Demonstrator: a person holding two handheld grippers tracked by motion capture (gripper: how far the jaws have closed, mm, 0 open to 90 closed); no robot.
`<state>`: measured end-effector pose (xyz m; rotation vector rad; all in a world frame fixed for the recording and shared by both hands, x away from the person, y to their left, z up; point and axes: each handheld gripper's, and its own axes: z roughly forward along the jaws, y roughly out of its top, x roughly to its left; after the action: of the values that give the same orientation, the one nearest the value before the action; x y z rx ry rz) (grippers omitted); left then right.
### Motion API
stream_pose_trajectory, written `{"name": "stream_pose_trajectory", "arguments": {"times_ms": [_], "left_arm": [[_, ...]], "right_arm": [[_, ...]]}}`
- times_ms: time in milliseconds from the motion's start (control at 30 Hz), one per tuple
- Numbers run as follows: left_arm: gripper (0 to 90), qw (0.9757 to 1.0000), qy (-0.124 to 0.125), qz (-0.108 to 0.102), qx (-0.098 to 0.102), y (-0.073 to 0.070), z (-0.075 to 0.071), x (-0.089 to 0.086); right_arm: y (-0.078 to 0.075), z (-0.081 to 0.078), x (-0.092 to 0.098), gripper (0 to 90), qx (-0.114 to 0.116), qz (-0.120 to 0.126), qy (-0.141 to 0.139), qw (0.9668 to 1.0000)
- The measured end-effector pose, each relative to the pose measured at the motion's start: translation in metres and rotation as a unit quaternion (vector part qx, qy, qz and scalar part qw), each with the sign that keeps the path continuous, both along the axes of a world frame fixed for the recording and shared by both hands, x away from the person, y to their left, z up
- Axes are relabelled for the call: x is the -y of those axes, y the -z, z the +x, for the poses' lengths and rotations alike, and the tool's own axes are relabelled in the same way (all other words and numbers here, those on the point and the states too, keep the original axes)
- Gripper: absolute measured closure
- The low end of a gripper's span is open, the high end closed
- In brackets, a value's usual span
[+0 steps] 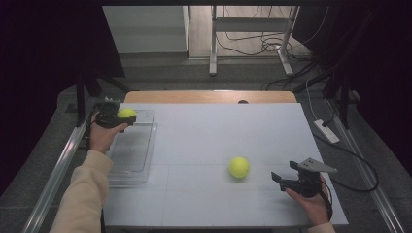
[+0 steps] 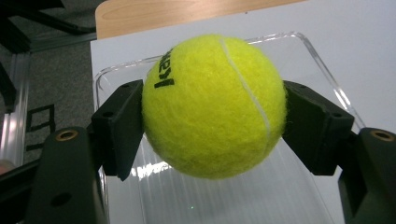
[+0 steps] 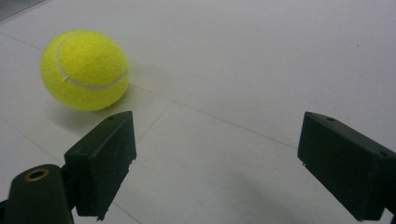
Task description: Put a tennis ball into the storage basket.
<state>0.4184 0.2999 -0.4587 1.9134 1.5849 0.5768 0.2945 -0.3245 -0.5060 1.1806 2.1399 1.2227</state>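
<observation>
Here my left gripper [image 1: 118, 118] pinches 1 yellow tennis ball [image 2: 214, 106] between both pads, held over the clear plastic tray [image 1: 141, 160] at the left of the high view. My right gripper [image 3: 217, 163] stands spread wide with nothing between its jaws, low over the white table [image 1: 204, 131] at the lower right. A 2nd tennis ball [image 1: 239, 167] lies near it, at the upper left of the right gripper view.
</observation>
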Motion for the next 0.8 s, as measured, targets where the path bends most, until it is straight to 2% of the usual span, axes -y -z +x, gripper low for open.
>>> {"name": "stream_pose_trajectory", "arguments": {"times_ms": [267, 600, 800], "left_arm": [[27.1, 0.9999, -0.005, 0.008, -0.010, 0.006, 0.003, 0.000], [27.1, 0.9990, -0.005, 0.020, -0.039, 0.015, 0.009, -0.001], [27.0, 0.9989, -0.006, 0.021, -0.042, 0.016, 0.009, -0.001]], "right_arm": [[0.000, 0.000, 0.000, 11.2, 0.000, 0.001, 0.000, 1.0000], [0.001, 0.000, 0.000, 11.2, -0.002, 0.000, 0.001, 1.0000], [0.001, 0.000, 0.000, 11.2, -0.001, 0.000, 0.001, 1.0000]]}}
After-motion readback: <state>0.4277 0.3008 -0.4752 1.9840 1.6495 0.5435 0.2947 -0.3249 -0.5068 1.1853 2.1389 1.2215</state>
